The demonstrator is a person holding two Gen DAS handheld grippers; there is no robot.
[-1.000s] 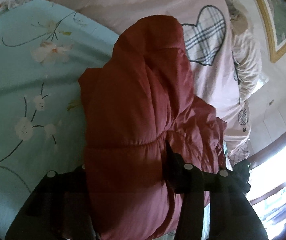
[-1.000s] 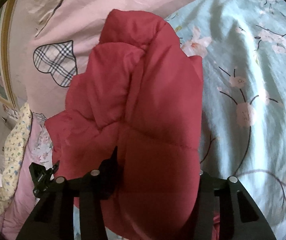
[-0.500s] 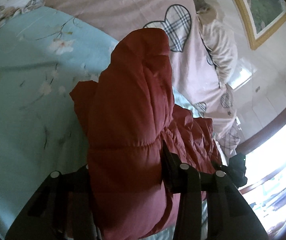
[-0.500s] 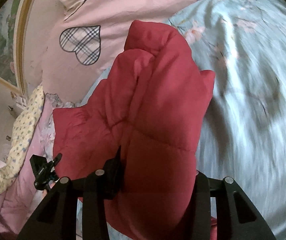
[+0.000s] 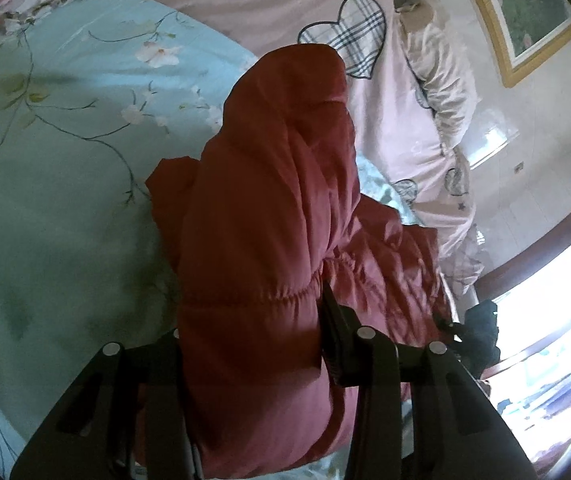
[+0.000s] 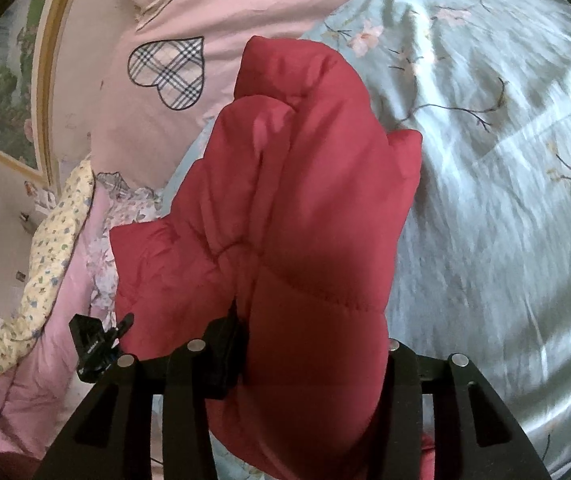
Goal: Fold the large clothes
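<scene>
A red quilted puffer jacket [image 5: 269,208] hangs lifted above the light blue floral bed sheet [image 5: 53,168]. My left gripper [image 5: 251,332] is shut on a thick fold of it; the padding bulges between the fingers and hides the tips. In the right wrist view the same jacket [image 6: 309,208] fills the middle, and my right gripper [image 6: 313,344] is shut on another fold of it. The other gripper shows as a small black shape at the jacket's far edge in each view, in the left wrist view [image 5: 481,336] and in the right wrist view [image 6: 93,344].
A pink duvet with plaid hearts [image 5: 361,52] lies at the head of the bed, also in the right wrist view [image 6: 165,68]. A framed picture [image 5: 525,12] hangs on the wall. A bright window [image 5: 557,312] is at right. A yellow floral quilt [image 6: 45,248] lies bunched at left.
Both grippers have lifted the jacket higher off the sheet and swung toward the pillows; more of the wall, picture and window shows. Both grips are unchanged.
</scene>
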